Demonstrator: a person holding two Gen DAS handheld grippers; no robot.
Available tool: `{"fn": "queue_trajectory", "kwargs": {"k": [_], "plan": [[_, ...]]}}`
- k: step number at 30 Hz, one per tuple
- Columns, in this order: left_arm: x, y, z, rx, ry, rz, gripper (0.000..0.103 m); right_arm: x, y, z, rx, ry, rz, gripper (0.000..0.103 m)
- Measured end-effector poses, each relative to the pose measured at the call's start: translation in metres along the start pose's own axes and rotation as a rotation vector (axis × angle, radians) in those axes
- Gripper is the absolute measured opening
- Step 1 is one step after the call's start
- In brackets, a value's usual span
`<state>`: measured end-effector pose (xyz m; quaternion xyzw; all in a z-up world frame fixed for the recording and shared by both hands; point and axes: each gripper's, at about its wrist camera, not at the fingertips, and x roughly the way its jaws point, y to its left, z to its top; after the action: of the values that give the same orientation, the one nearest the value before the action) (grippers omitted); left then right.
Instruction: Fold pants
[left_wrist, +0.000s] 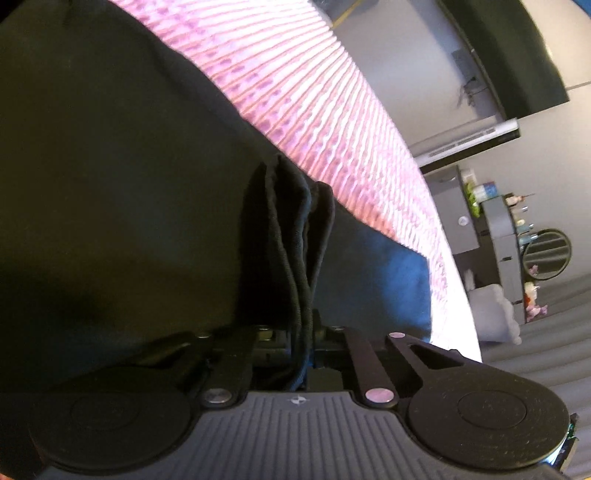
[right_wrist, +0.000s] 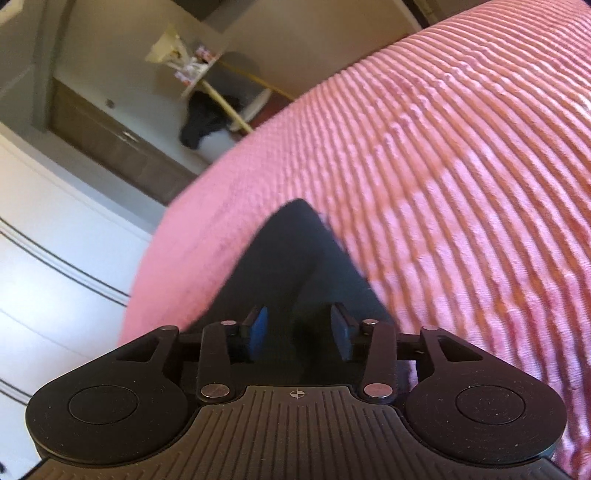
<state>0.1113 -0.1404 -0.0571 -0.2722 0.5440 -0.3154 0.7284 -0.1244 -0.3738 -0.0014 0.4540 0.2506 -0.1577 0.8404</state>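
The dark pants (left_wrist: 129, 166) cover most of the left wrist view and lie on a pink ribbed bedspread (left_wrist: 314, 110). Several bunched layers of their edge run up out of my left gripper (left_wrist: 301, 325), which is shut on them. In the right wrist view a pointed corner of the pants (right_wrist: 295, 251) lies on the bedspread (right_wrist: 443, 166) close to its edge. My right gripper (right_wrist: 300, 326) stands over that corner. Its blue pads (right_wrist: 258, 328) are apart, with dark cloth in the gap and neither pad pressing on it.
Beyond the bed in the left wrist view stand a grey dresser with small items (left_wrist: 498, 221), a round mirror (left_wrist: 546, 254) and grey curtains. The right wrist view shows a white door (right_wrist: 55, 240), a brown cabinet (right_wrist: 122, 155) and a dark bundle on the floor (right_wrist: 201, 118).
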Motion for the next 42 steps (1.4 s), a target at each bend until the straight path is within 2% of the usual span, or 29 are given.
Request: {"fn": "queue_trajectory", "kwargs": {"k": [2,5,7,10,13,15,18,20,21,23,25,27,31,36,39,42], "plan": [[-0.015,0.002,-0.001,-0.011,-0.052,-0.03,0.007,-0.009,-0.001,0.001,0.018,-0.033,0.029,0.048],[-0.042,0.013,-0.002,-0.079,-0.139,-0.142,0.006,-0.023,-0.005,0.002,0.053,-0.075,0.092,0.052],[-0.066,0.02,-0.006,-0.107,-0.214,-0.176,0.006,-0.026,-0.006,0.003,0.061,-0.078,0.105,0.052],[-0.098,0.035,-0.012,-0.125,-0.305,-0.175,0.006,-0.024,-0.001,0.001,0.026,-0.051,0.1,0.051],[-0.119,0.055,-0.015,-0.159,-0.349,-0.127,0.007,-0.017,0.014,-0.002,-0.066,-0.025,0.086,0.049],[-0.125,0.07,-0.015,-0.233,-0.367,-0.099,0.007,-0.013,0.025,-0.006,-0.148,-0.003,0.092,0.039],[-0.126,0.082,-0.014,-0.294,-0.381,-0.06,0.007,-0.005,0.044,-0.017,-0.273,0.049,0.099,0.029],[-0.125,0.083,-0.014,-0.29,-0.372,-0.046,0.007,0.001,0.054,-0.023,-0.343,0.095,0.11,0.021],[-0.125,0.082,-0.013,-0.279,-0.369,-0.029,0.007,0.003,0.058,-0.026,-0.367,0.113,0.107,0.021],[-0.133,0.084,-0.011,-0.261,-0.357,0.004,0.008,0.013,0.067,-0.033,-0.412,0.147,0.06,0.021],[-0.131,0.088,-0.01,-0.289,-0.349,0.035,0.01,0.025,0.071,-0.042,-0.436,0.191,-0.007,0.021],[-0.133,0.098,-0.01,-0.331,-0.339,0.046,0.023,0.039,0.074,-0.047,-0.457,0.221,-0.066,0.021],[-0.14,0.103,-0.014,-0.337,-0.34,0.059,0.03,0.053,0.091,-0.054,-0.533,0.195,-0.099,0.021],[-0.136,0.096,-0.016,-0.303,-0.335,0.089,0.051,0.08,0.111,-0.059,-0.691,0.119,-0.163,0.018],[-0.13,0.093,-0.013,-0.288,-0.33,0.112,0.063,0.099,0.113,-0.053,-0.697,0.071,-0.202,0.014],[-0.125,0.093,-0.009,-0.286,-0.338,0.123,0.063,0.106,0.109,-0.048,-0.662,0.037,-0.197,0.011]]}}
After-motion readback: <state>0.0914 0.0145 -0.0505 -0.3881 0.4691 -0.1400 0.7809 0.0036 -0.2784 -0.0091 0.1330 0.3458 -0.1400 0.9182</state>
